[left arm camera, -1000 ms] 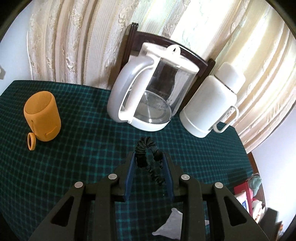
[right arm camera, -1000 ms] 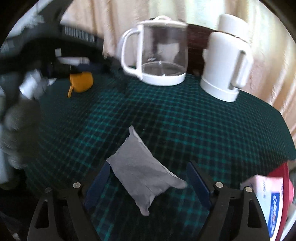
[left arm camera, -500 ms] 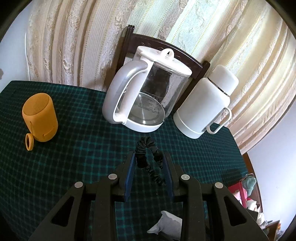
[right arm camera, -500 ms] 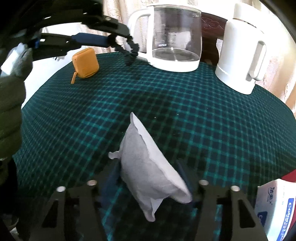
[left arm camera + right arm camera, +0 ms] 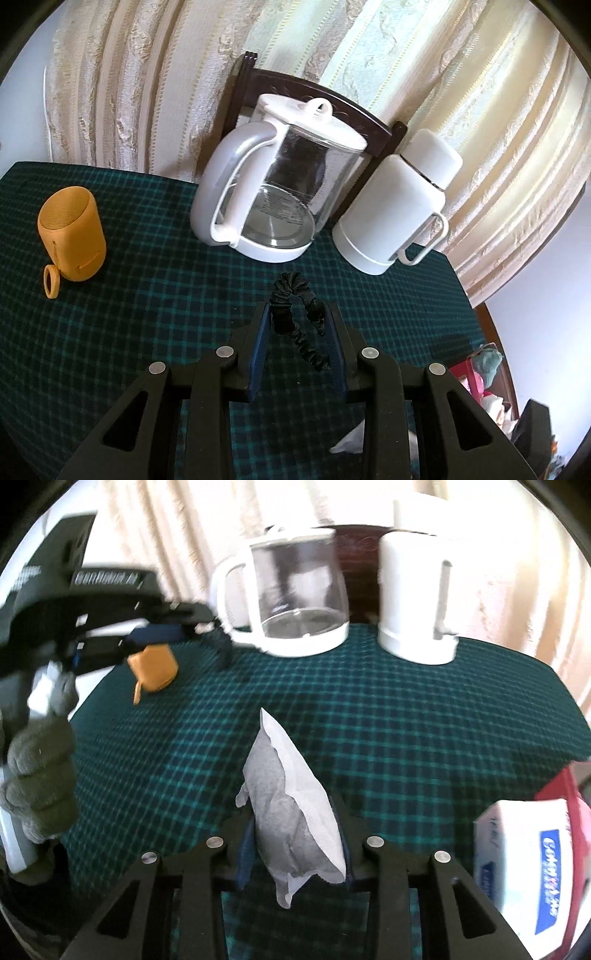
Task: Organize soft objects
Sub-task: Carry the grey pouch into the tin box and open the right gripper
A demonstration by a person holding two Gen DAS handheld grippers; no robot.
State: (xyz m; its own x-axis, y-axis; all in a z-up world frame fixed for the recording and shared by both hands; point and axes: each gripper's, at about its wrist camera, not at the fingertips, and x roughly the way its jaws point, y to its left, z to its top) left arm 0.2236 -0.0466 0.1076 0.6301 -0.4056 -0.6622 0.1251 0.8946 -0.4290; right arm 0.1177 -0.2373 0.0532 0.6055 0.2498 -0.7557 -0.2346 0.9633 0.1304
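Observation:
My left gripper (image 5: 297, 314) is shut on a black scrunchie (image 5: 291, 295), which loops up past the fingertips and trails a tail between the fingers, held above the green plaid tablecloth (image 5: 147, 314). My right gripper (image 5: 295, 812) is shut on a grey-and-white soft pouch (image 5: 291, 812), lifted off the cloth and standing on edge between the fingers. The left gripper with the scrunchie (image 5: 221, 646) also shows at the upper left of the right wrist view, blurred. A corner of the pouch (image 5: 349, 439) shows low in the left wrist view.
A glass kettle (image 5: 273, 192) and a white flask (image 5: 395, 214) stand at the table's back edge before a dark chair (image 5: 314, 88) and curtains. An orange speaker (image 5: 72, 232) sits at left. A red bin (image 5: 561, 794) with a white-and-blue box (image 5: 528, 867) is at right.
My right gripper closed on the pouch and lifted it from the cloth, turning it on edge. My left gripper, still holding the scrunchie, rose and pulled back a little from the kettle.

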